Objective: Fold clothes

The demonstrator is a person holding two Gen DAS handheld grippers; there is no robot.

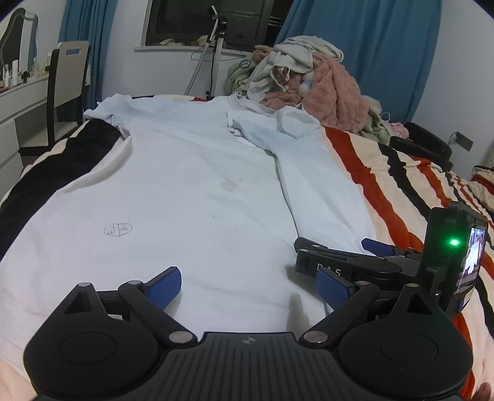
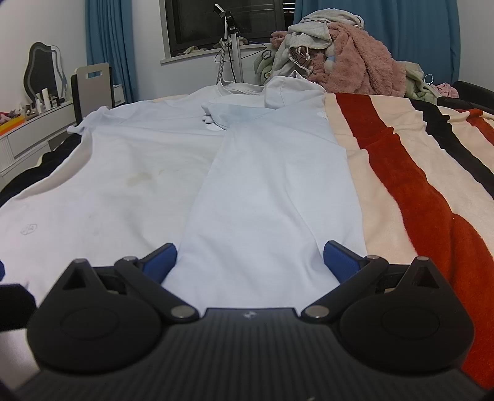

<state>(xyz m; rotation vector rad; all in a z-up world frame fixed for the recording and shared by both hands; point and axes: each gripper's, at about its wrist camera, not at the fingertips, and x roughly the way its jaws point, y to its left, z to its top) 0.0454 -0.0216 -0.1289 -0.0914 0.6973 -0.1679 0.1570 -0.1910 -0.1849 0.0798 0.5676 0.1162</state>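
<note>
One pale blue-white T-shirt [image 1: 185,191] lies flat on the bed, soft cotton, faintly stained near the middle and marked with a small inked circle near its hem. Its right side is folded inward, forming a long straight panel [image 2: 271,191] with the sleeve doubled over near the collar. Under it spreads a fleecy blanket [image 2: 416,172] in cream, rust-red and black stripes. The left gripper [image 1: 250,285] hovers low over the hem, its two blue ribbed fingers [image 1: 165,285] spread wide, holding nothing. The right gripper [image 2: 250,260] sits at the folded panel's lower edge, fingers [image 2: 339,257] likewise spread, the cloth lying between them ungripped. Beyond the bed's head is a heap of fuzzy pink and cream laundry [image 1: 308,77], two blue curtains [image 2: 105,46], a dark window [image 2: 222,21] and one chair [image 1: 69,89].
</note>
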